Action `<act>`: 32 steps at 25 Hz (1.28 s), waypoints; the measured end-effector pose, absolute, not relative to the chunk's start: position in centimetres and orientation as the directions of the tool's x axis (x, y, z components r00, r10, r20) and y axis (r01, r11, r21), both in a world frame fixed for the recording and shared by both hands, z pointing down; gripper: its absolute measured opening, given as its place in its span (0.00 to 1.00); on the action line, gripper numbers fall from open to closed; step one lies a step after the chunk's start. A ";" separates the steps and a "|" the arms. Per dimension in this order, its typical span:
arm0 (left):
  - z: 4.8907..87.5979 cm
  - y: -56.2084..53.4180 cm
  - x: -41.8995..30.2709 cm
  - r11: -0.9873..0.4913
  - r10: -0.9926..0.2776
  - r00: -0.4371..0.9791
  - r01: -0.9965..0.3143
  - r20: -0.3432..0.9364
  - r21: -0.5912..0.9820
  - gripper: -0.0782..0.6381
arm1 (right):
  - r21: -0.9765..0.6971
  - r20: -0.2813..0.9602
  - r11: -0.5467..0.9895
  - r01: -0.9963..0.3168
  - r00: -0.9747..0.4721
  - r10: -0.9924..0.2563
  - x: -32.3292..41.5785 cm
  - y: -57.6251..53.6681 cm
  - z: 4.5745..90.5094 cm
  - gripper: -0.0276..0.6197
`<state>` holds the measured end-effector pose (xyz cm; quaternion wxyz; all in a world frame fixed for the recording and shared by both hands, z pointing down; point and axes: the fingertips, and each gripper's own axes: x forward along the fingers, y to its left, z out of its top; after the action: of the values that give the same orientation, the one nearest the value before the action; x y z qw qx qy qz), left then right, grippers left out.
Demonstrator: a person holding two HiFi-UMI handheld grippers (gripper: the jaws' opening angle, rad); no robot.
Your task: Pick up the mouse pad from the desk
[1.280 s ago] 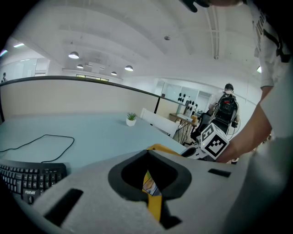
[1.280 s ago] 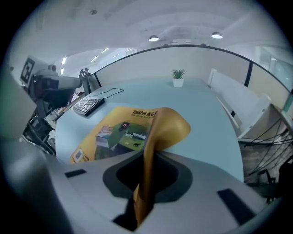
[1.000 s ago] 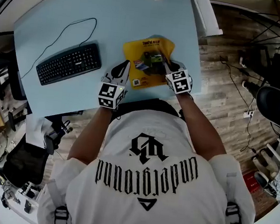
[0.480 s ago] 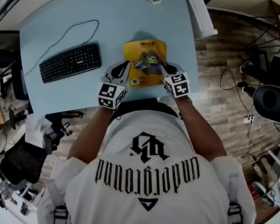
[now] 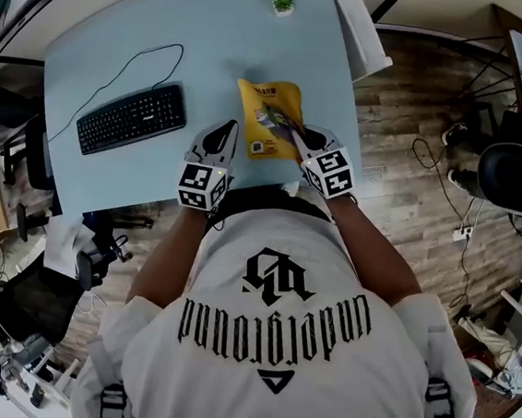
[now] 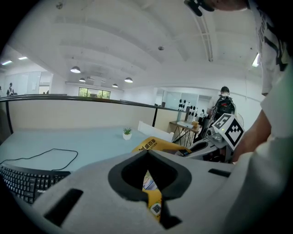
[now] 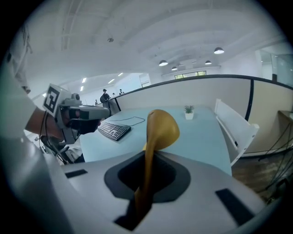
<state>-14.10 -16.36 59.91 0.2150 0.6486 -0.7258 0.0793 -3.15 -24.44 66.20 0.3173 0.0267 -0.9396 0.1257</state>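
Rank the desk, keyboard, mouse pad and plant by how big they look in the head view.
1. Desk
2. Keyboard
3. Mouse pad: close to the keyboard. It is curled and lifted nearer the camera, so the order of these two is unsure.
4. Plant

surface: light-blue desk (image 5: 214, 41) | on it: wired black keyboard (image 5: 131, 118), small potted plant (image 5: 283, 3)

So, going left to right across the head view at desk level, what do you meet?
keyboard → left claw → mouse pad → right claw. The small potted plant sits above the pad, so it is left out.
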 end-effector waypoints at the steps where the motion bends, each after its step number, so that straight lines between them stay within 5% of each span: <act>1: 59.6 -16.3 -13.9 0.149 -0.909 -0.071 -0.976 0.410 0.161 0.12 | -0.219 0.592 0.967 -0.129 -0.805 0.027 -2.9 -24.4 65.6 0.08; 32: 49.1 -13.9 -7.4 0.159 -0.960 -0.131 -0.983 0.249 0.093 0.12 | -0.150 0.336 0.985 -0.086 -0.941 -0.031 4.0 -24.2 51.0 0.08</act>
<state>-7.42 -13.86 49.13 0.1261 0.6469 -0.7506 0.0464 4.04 -24.17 50.97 0.1686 0.0299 -0.9819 0.0816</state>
